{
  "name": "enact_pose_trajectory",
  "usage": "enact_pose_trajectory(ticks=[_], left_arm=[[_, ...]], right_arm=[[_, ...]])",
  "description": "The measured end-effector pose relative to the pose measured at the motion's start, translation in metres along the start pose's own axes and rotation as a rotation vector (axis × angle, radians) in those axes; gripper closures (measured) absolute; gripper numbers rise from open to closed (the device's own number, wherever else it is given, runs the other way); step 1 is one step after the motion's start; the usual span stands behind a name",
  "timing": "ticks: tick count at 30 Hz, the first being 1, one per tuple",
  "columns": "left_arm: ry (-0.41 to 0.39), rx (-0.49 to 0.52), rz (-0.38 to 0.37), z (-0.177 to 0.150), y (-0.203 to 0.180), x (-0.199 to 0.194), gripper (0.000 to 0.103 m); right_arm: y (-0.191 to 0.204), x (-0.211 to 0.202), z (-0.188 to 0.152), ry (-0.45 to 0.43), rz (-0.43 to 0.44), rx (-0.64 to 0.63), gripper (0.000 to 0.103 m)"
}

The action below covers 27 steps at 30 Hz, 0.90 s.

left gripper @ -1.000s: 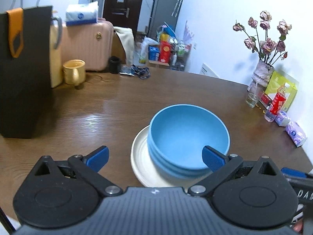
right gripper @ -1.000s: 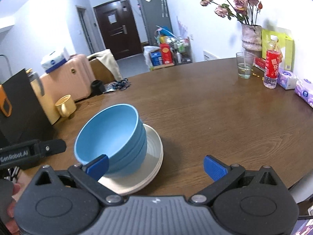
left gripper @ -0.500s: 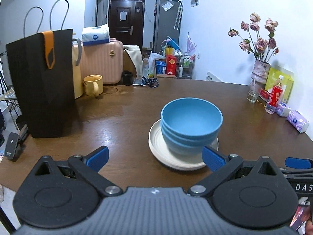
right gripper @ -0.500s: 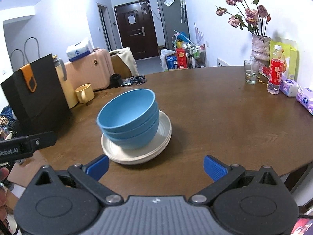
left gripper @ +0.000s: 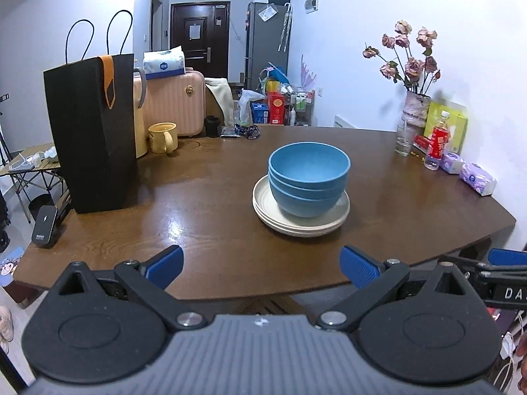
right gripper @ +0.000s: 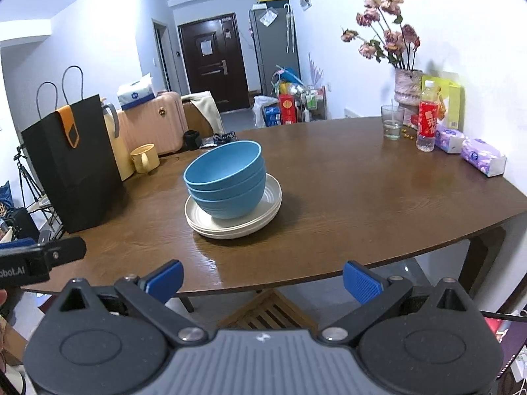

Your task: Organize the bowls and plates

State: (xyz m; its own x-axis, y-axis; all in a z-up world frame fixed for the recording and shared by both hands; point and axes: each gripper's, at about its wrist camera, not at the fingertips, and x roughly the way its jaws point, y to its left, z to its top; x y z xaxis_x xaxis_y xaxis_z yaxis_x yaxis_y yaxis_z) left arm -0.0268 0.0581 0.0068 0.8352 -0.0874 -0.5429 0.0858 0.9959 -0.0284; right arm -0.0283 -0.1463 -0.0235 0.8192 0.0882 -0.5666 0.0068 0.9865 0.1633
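Note:
A stack of blue bowls (left gripper: 308, 177) (right gripper: 227, 181) sits nested on a stack of cream plates (left gripper: 301, 223) (right gripper: 237, 222) in the middle of the brown wooden table (left gripper: 210, 197) (right gripper: 362, 191). My left gripper (left gripper: 262, 265) is open and empty, hanging at the table's near edge, well short of the stack. My right gripper (right gripper: 262, 279) is also open and empty, just off the near edge, with the stack ahead and a little left. The left gripper's body shows at the left border of the right wrist view.
A black paper bag (left gripper: 92, 131) (right gripper: 70, 164) stands at the table's left, with a yellow mug (left gripper: 162, 137) behind it. At the far right are a flower vase (left gripper: 415, 108), a glass (right gripper: 392, 126), a red-labelled bottle (right gripper: 427, 125) and tissue packs (right gripper: 482, 160). A pink suitcase (left gripper: 174, 105) stands beyond the table.
Both grippers have drawn back and away from the stack toward the table's near edge, so the bowls and plates look smaller and farther. The stack has not moved.

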Motion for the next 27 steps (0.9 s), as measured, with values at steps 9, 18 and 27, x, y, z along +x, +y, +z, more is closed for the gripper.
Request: enact_pose_trajectory(ticks=[9, 18, 27], left_arm=[[-0.031, -0.036, 0.01, -0.006, -0.01, -0.02, 0.0], [-0.04, -0.049, 0.03, -0.004, -0.016, -0.024, 0.0], [-0.042, -0.052, 0.038, -0.005, -0.018, -0.026, 0.0]], right_arm=[[-0.007, -0.024, -0.001, -0.033, 0.008, -0.043, 0.0], [-0.015, -0.025, 0.008, -0.053, 0.028, -0.062, 0.0], [-0.017, -0.025, 0.008, -0.062, 0.04, -0.07, 0.0]])
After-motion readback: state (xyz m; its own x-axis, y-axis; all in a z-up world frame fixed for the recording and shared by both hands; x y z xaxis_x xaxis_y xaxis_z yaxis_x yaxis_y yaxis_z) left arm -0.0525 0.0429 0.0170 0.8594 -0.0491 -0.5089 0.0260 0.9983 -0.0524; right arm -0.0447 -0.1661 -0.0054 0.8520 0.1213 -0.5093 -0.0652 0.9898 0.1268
